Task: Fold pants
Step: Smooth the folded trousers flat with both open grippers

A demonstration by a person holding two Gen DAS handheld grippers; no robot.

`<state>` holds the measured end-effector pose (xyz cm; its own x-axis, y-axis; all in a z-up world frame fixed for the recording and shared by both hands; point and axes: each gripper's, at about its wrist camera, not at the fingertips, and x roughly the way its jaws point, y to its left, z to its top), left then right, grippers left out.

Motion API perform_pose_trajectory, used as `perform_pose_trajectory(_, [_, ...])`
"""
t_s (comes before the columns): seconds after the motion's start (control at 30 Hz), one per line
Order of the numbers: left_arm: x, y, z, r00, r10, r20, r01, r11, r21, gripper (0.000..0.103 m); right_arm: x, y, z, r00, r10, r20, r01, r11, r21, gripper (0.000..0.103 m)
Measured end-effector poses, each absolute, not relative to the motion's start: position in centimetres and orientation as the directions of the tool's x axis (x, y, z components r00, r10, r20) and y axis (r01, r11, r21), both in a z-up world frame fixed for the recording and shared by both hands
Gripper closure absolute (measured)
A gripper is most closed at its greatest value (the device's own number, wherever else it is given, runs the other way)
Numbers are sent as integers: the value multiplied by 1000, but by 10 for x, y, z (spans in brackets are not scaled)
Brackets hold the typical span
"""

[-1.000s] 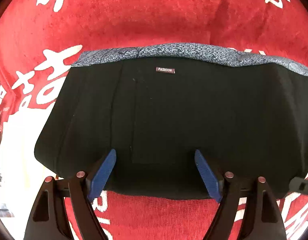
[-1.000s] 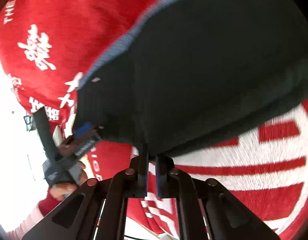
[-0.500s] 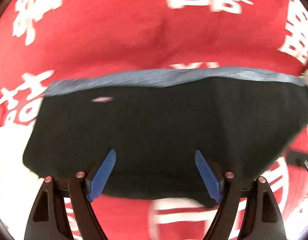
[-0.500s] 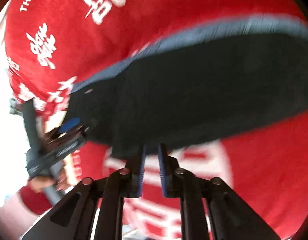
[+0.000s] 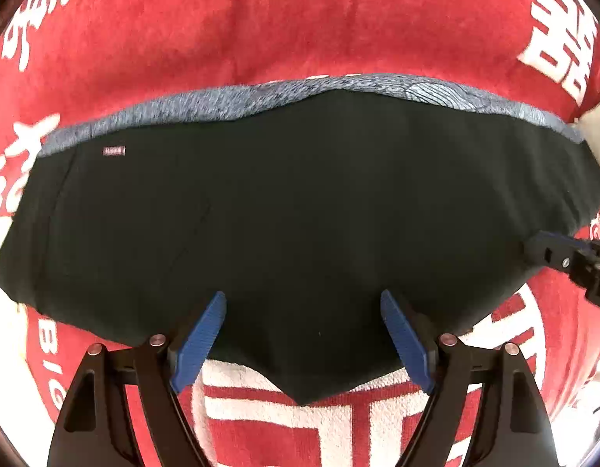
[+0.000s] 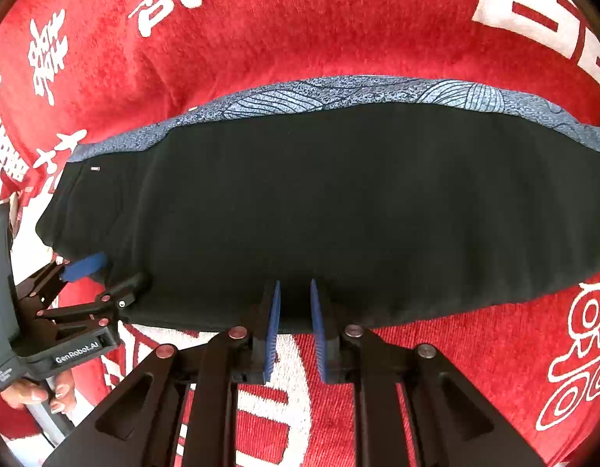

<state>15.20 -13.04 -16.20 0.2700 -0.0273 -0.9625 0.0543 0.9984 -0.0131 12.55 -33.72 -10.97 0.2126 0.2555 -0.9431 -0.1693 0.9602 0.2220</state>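
Observation:
The black pants (image 5: 300, 210) lie folded flat on a red cloth, with a blue patterned layer (image 5: 261, 97) showing along the far edge and a small label (image 5: 114, 151) at the left. They also show in the right wrist view (image 6: 338, 210). My left gripper (image 5: 303, 303) is open wide over the near edge of the pants, holding nothing. My right gripper (image 6: 294, 292) is slightly open at the near edge, with nothing between its pads. The left gripper (image 6: 101, 276) shows at the pants' left corner in the right wrist view.
A red cloth with white characters (image 5: 300, 19) covers the surface under the pants and also shows in the right wrist view (image 6: 300, 19). A hand (image 6: 35, 393) holds the left gripper's handle. The right gripper's tip (image 5: 564, 257) shows at the right edge of the left wrist view.
My right gripper has let go of the pants' edge and opened a little. The pants have dropped flat onto the cloth. Both views have shifted right along the pants.

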Motion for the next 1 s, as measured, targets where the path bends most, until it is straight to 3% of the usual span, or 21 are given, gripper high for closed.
perform_pose_trajectory(0.2, [175, -127, -143, 269, -32, -963, 22, 999, -28, 20, 128, -351, -96, 178, 322, -930, -130, 944, 303, 85])
perform_pose_trajectory(0.23, [187, -123, -137, 297, -27, -955, -1, 1000, -29, 20, 131, -354, -90, 200, 317, -927, -127, 947, 296, 80])
perform_pose_trajectory(0.27, [198, -119, -134, 314, -19, -949, -19, 999, -26, 20, 134, -356, -86, 223, 298, -928, -127, 953, 275, 61])
perform_pose_trajectory(0.33, [222, -111, -133, 331, 12, -943, -73, 997, -13, 20, 147, -359, -81, 260, 255, -931, -124, 965, 229, 39])
perform_pose_trajectory(0.43, [262, -97, -148, 316, 23, -949, -180, 983, -36, 20, 171, -354, -83, 272, 221, -937, -130, 973, 192, 39])
perform_pose_trajectory(0.63, [303, -79, -189, 249, 109, -962, -303, 952, 29, 20, 190, -359, -107, 220, 154, -963, -121, 984, 129, 39])
perform_pose_trajectory(0.83, [312, -85, -192, 245, 169, -955, -275, 956, 99, 20, 204, -375, -93, 307, 157, -939, -96, 986, 134, 40])
perform_pose_trajectory(0.97, [303, -90, -191, 271, 181, -946, -256, 960, 110, 20, 243, -381, -114, 262, 139, -955, -91, 989, 119, 58])
perform_pose_trajectory(1.0, [299, -92, -192, 273, 183, -944, -249, 962, 114, 20, 250, -389, -123, 265, 146, -953, -91, 988, 126, 58])
